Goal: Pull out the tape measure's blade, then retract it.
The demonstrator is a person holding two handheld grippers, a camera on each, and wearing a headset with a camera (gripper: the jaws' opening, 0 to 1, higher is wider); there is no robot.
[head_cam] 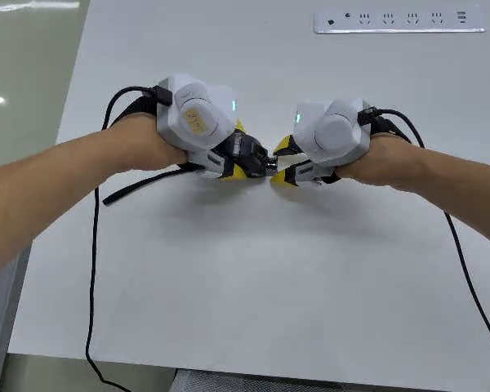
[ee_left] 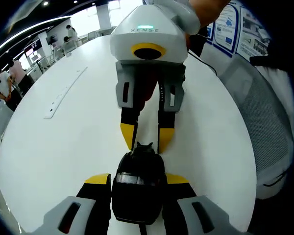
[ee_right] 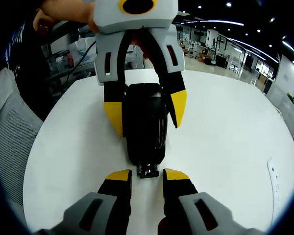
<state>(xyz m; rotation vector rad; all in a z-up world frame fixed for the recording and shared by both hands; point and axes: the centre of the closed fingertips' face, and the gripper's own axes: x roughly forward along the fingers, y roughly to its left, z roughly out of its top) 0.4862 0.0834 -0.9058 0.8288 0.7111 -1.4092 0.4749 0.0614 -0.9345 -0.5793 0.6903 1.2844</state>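
left holds the case, right is at the hook

your left gripper (head_cam: 247,166) is clamped on the black tape measure (head_cam: 251,153), its yellow-tipped jaws pressing the two flat sides of the case. in the left gripper view the case (ee_left: 138,188) sits deep between those jaws, and its mouth points away from you toward the other tool. the case is just above the white table (head_cam: 253,278), around the middle of it.

your right gripper (head_cam: 284,166) faces the left one nose to nose. in the right gripper view its jaws stand a little apart, one on each side of the small metal hook (ee_right: 147,171) at the mouth of the case. the tips look just beside the hook, but from this angle you cannot tell if they are pinching it.

a black cable (head_cam: 92,269) trails from your left hand over the near table edge. a white power strip (head_cam: 398,20) lies at the far edge, well apart from the work.
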